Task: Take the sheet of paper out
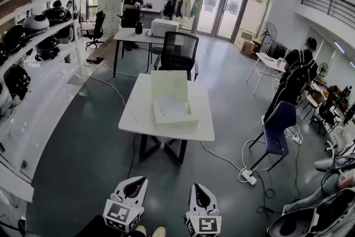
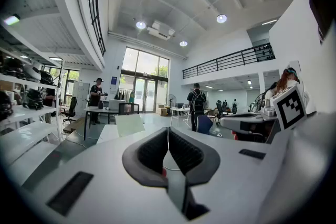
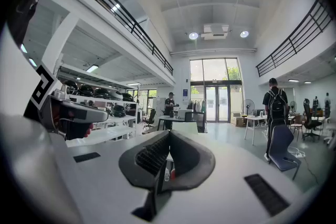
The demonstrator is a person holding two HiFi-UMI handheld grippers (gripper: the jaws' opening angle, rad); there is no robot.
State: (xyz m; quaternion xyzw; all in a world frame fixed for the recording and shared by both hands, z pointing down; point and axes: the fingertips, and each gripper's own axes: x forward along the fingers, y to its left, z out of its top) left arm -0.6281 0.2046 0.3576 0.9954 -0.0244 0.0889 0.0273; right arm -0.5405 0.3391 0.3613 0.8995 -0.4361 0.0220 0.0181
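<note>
head view: left tool [image 1: 135,181], right tool [image 1: 200,190] closed, empty; arriving closed may crumple white paper sheet [image 1: 173,109] inside pale open box [image 1: 170,81].

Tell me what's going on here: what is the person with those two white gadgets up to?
A person holds a tool in each hand, the left gripper and the right gripper. Both have their fingers closed on nothing. They point towards a white table some way ahead, which carries an open box with what looks like a white sheet of paper inside. Nothing has been picked up yet, and the paper lies in the box.
</note>
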